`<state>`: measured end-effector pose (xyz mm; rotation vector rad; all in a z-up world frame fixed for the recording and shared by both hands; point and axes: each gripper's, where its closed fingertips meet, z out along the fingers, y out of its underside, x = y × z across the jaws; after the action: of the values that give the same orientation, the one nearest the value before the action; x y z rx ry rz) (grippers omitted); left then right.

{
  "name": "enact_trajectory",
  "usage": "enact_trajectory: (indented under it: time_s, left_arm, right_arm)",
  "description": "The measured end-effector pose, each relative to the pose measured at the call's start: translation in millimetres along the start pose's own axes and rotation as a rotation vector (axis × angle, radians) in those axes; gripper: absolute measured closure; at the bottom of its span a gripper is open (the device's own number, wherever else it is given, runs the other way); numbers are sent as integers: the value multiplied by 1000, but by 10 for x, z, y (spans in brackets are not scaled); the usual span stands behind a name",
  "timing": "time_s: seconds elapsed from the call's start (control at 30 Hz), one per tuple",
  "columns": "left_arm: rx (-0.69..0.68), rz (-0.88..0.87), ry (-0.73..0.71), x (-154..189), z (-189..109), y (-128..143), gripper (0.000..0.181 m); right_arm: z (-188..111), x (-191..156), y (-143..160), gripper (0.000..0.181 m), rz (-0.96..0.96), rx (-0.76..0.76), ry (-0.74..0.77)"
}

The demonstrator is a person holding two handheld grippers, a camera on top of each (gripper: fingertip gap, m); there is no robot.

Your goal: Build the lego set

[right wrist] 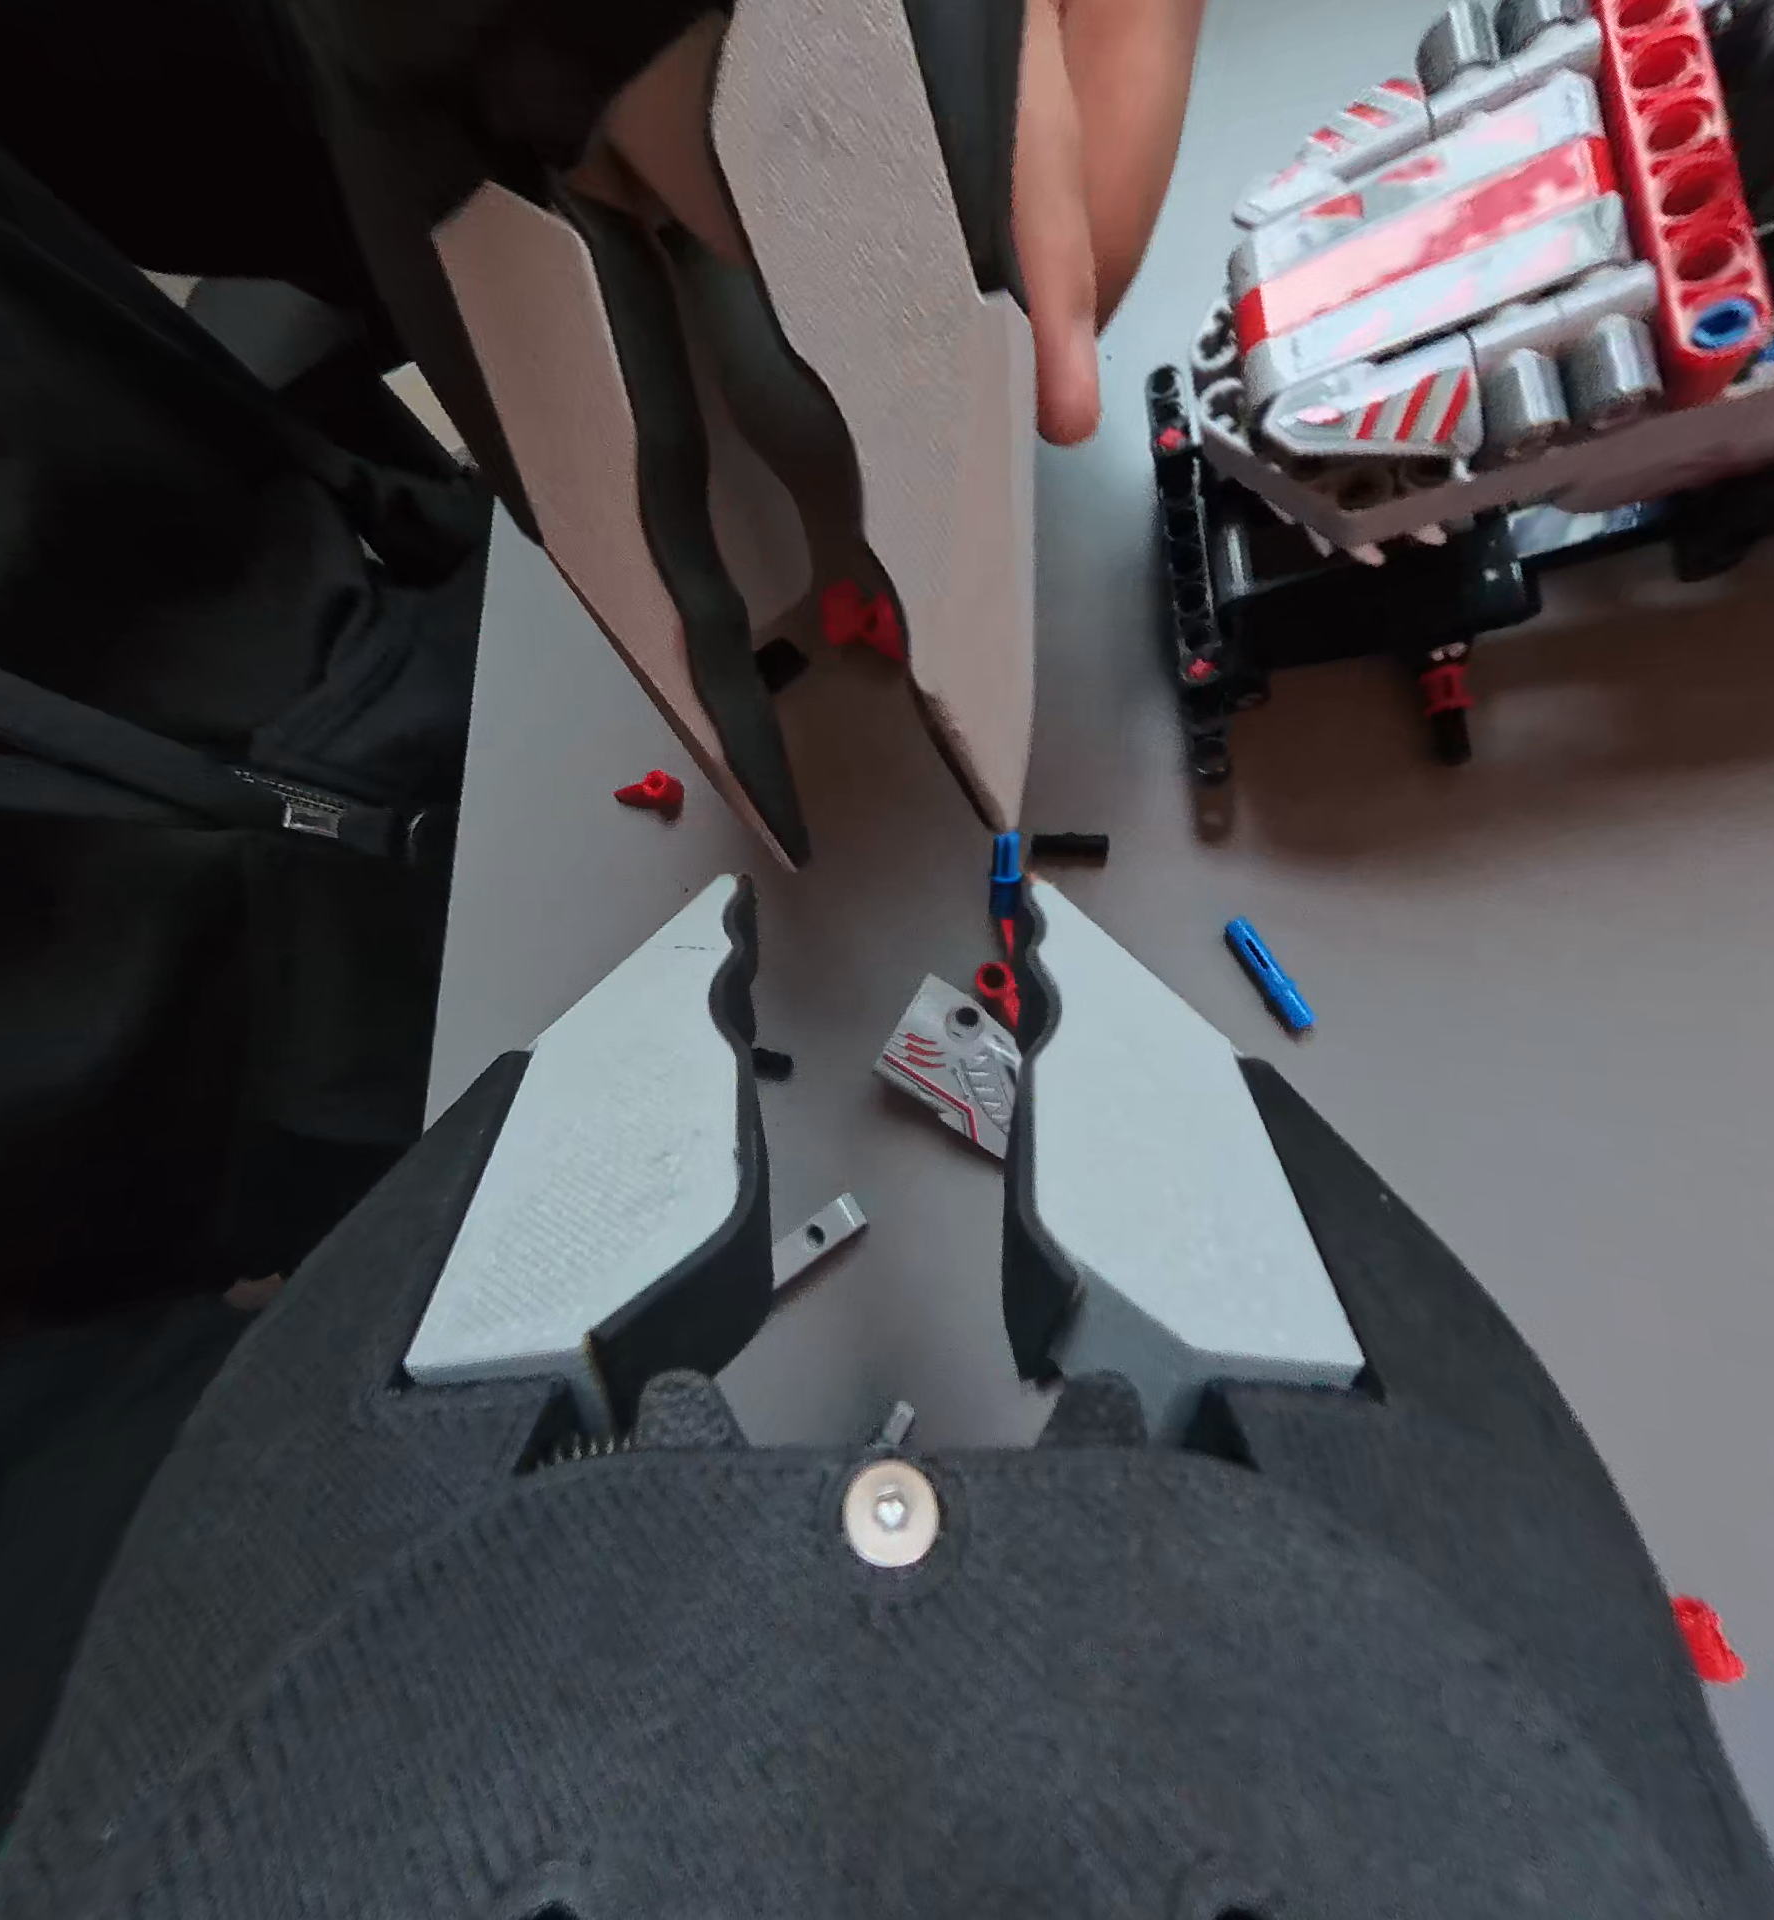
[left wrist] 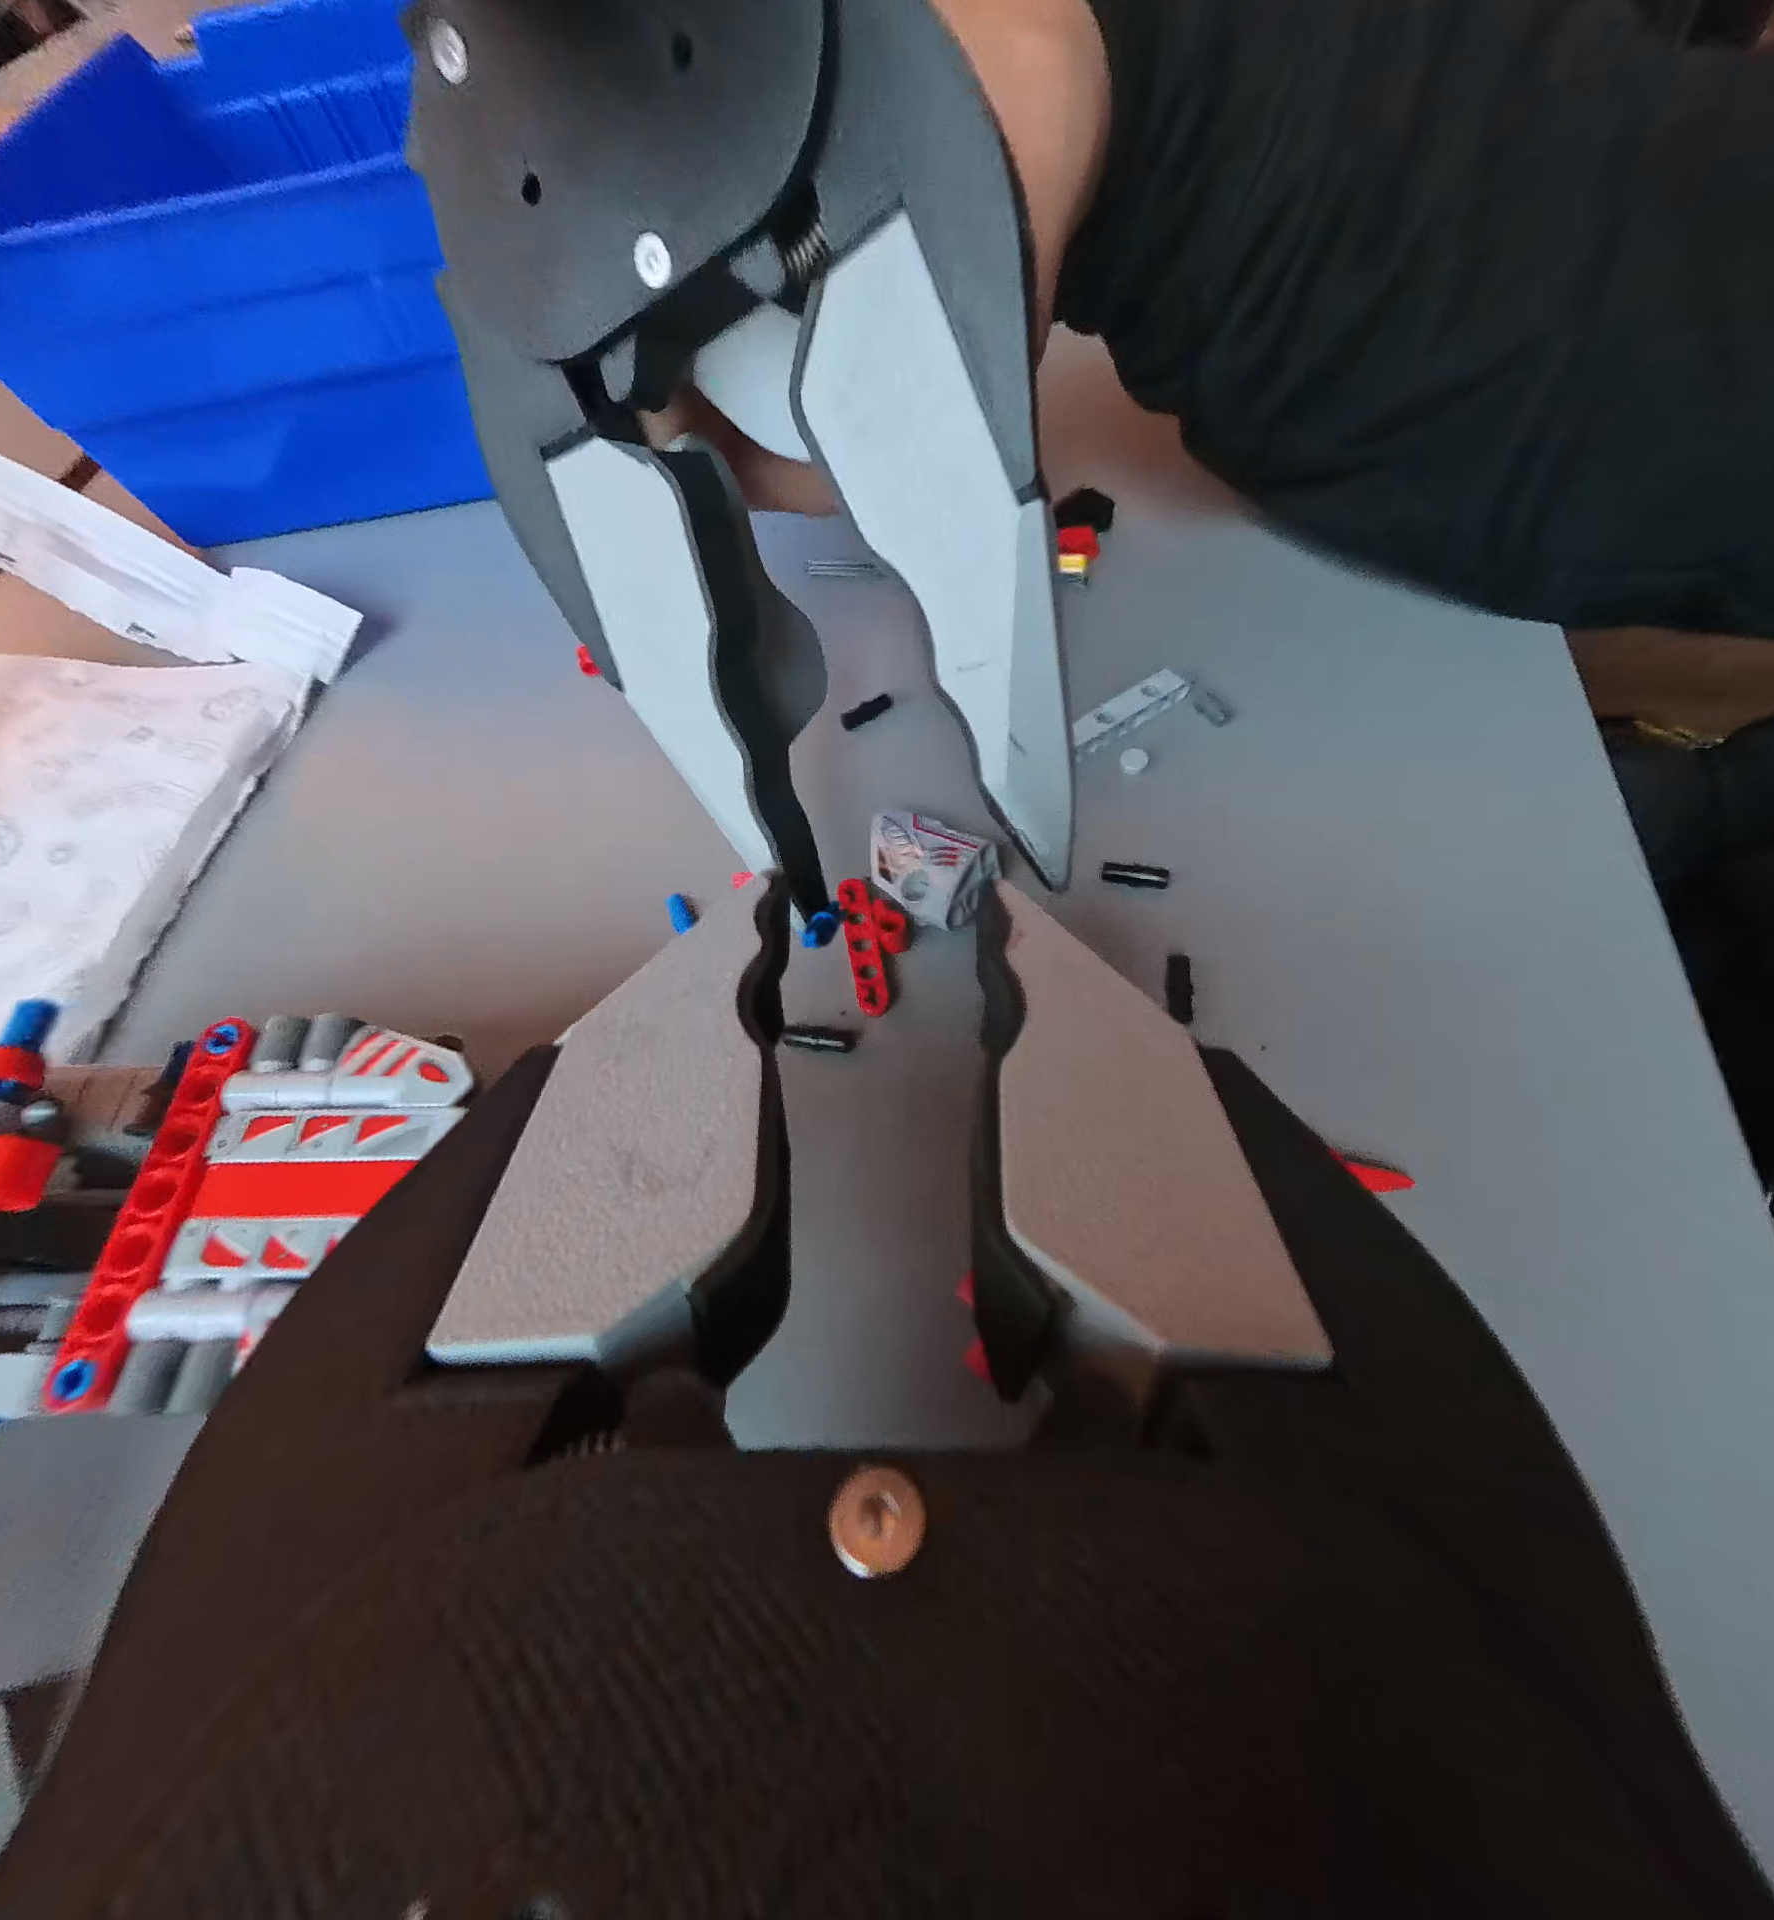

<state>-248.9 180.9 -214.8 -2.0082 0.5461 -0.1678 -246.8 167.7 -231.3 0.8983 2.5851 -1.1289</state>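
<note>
left wrist view: my left gripper [left wrist: 878, 914] hangs low over the grey table [left wrist: 467, 790] with its jaws spread and nothing between them. the right gripper [left wrist: 914, 883] faces it from the far side, also spread wide. a small blue pin [left wrist: 818, 923] sits at the tip of one right finger, touching a short red beam [left wrist: 867, 951]; i cannot tell whether it is pressed there or just lying against it. a printed grey panel [left wrist: 930, 868] lies just beyond the beam. i judge both tools have met here to sort out one small joint. the half-built car [left wrist: 239, 1174] sits at the table's left edge, parked clear of the loose parts. blue bins [left wrist: 208, 281] stand at the far left corner, paper sheets [left wrist: 83, 790] beside them.

right wrist view: my right gripper [right wrist: 888, 899] is released, empty. the blue pin [right wrist: 1004, 868] stands just off its right fingertip, under the left gripper [right wrist: 904, 831] tip. the grey panel [right wrist: 950, 1060] lies between my fingers. a second blue pin [right wrist: 1267, 971] rests apart to the right, the car [right wrist: 1485, 343] near the far right corner.
</note>
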Motion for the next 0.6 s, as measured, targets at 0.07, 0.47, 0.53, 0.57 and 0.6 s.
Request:
enact_trajectory:
  time_s: [0.07, 0.47, 0.53, 0.57, 0.6]
  left_arm:
    - [-41, 5, 29, 59, 50, 74, 147]
    - [-60, 9, -11, -43, 4, 106, 151]
    - [63, 22, -11, -63, -97, -105, 148]
    - [169, 31, 21, -15, -189, -268, 144]
    - [302, 24, 73, 61, -321, -453, 141]
  right_arm:
    - [11, 6, 3, 135, -13, -11, 15]
    - [-96, 180, -22, 137, 4, 28, 113]
    - [-176, 235, -98, 137, -4, 80, 155]
    - [-225, 256, -146, 138, -9, 113, 174]
    - [-275, 250, -204, 137, -16, 152, 178]
